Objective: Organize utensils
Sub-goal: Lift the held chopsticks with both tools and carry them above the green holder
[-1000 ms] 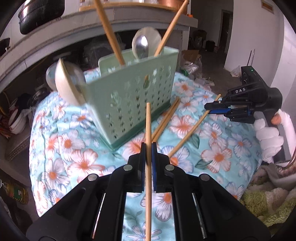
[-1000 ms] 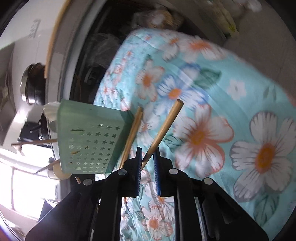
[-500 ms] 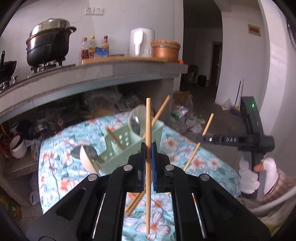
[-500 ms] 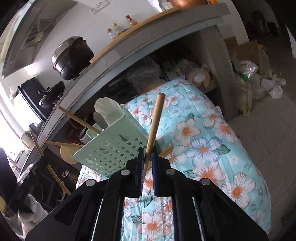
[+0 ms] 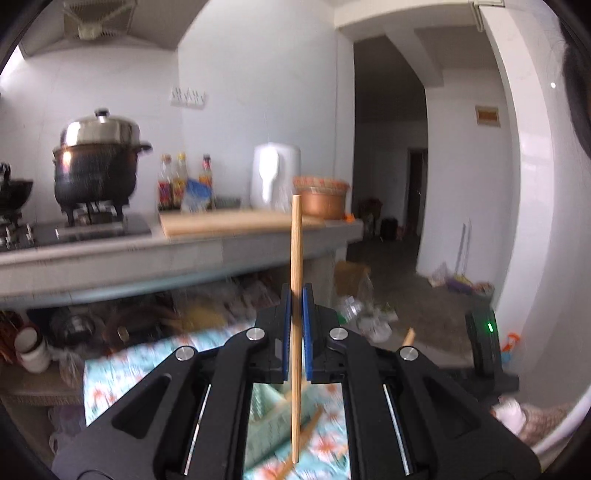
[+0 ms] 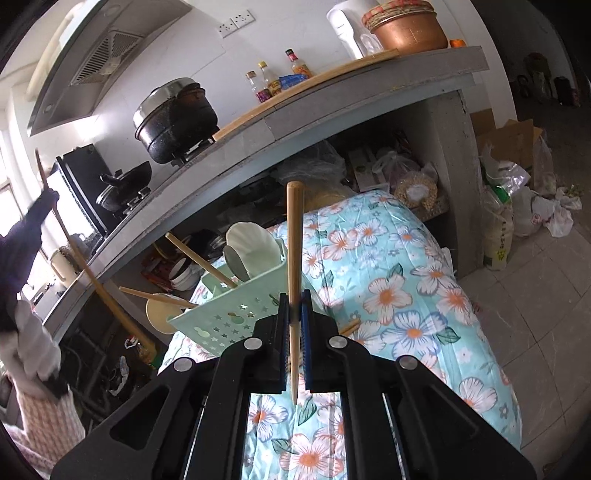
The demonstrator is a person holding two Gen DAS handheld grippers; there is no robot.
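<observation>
the left gripper (image 5: 294, 295) has its blue-lined jaws clenched on a wooden chopstick (image 5: 296, 273), which stands upright between them, its blunt end well above the jaws and its lower end hanging below, in front of the gripper body. the right gripper (image 6: 294, 306) likewise grasps a second chopstick (image 6: 294, 258), upright, thick end up and tapered tip down between the arms of the gripper.

just beyond the right jaws a pale green caddy (image 6: 229, 314) with star-shaped cutouts stands tilted on the flowered quilt (image 6: 406, 295), near its far left edge. two chopsticks in the caddy (image 6: 199, 262) lean out to the left, and a white spoon (image 6: 251, 243) and a metal spoon (image 6: 236, 264) stick up from it. one loose chopstick (image 6: 351, 326) lies on the quilt just right of the jaws, touching the caddy's base or nearly so. in the left view the quilt and caddy are blurred below the gripper.

no writing can be read on the bottles (image 6: 275, 79) or elsewhere. behind, a grey stone counter (image 6: 332, 110) carries a black pot (image 6: 173, 118), a wooden board (image 6: 306, 85) and a copper bowl (image 6: 406, 29). bags (image 6: 517, 192) sit on the floor to the right.
</observation>
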